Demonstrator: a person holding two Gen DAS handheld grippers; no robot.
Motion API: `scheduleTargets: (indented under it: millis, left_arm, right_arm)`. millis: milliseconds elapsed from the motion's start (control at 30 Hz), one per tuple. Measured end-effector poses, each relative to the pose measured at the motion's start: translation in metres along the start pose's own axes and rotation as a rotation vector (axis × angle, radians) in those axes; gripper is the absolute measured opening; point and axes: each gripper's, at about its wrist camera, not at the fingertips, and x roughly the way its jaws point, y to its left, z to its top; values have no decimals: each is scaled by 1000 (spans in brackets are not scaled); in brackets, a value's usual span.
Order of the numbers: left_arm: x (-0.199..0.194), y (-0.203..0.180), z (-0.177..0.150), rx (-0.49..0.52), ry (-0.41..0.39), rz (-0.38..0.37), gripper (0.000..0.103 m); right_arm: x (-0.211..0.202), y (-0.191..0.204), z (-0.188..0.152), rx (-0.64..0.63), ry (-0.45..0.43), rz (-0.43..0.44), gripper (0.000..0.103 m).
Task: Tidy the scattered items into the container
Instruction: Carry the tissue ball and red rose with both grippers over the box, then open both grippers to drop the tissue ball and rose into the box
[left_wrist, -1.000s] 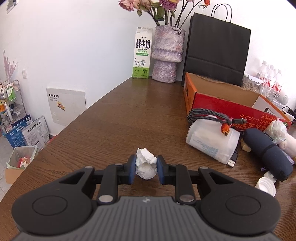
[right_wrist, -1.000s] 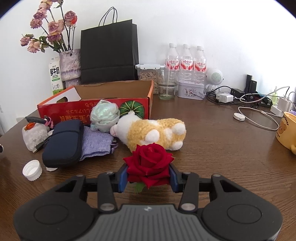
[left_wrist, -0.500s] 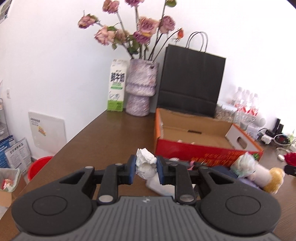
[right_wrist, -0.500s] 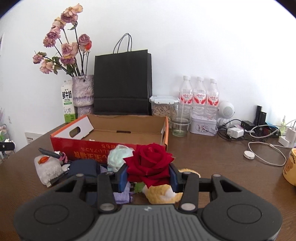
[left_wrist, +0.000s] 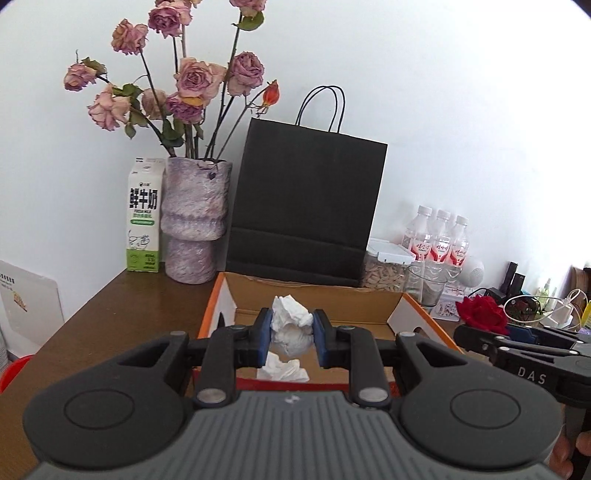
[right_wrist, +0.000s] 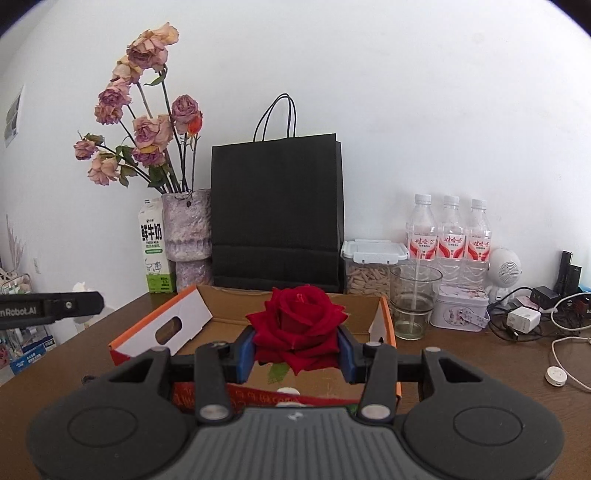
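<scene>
The open cardboard box (left_wrist: 410, 321) is sitting on the wooden table (right_wrist: 480, 373), its long axis running across both views, its open top facing up. The right gripper (right_wrist: 295, 349) is clamping a red rose (right_wrist: 297, 325) above the box, bloom facing up. The left gripper (left_wrist: 291, 338) is pinching a crumpled tissue wad (left_wrist: 291, 328), standing taller than wide, over the box's near edge.

White wall (right_wrist: 406, 110), brown wooden table (right_wrist: 480, 369)

Paper bag (right_wrist: 277, 218) behind open box (right_wrist: 384, 314); vase (right_wrist: 186, 229) left, bottles (right_wrist: 448, 236) right.
</scene>
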Motion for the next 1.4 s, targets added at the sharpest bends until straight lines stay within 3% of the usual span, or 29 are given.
scheduleTargets:
  millis: [367, 667, 1100, 1300, 1400]
  left_arm:
    - [84, -7, 10, -27, 48, -19, 24]
    - [135, 5, -15, -20, 205, 22, 24]
    - [148, 8, -28, -21, 279, 40, 24]
    - [146, 6, -29, -1, 271, 47, 26]
    - [141, 0, -29, 40, 234, 67, 31]
  right_arm:
    - [70, -7, 10, 11, 39, 18, 43]
    - [114, -14, -14, 9, 193, 21, 43]
    - [119, -6, -27, -15, 248, 36, 44]
    - [120, -4, -28, -23, 258, 37, 47]
    - [119, -3, -27, -36, 255, 29, 51]
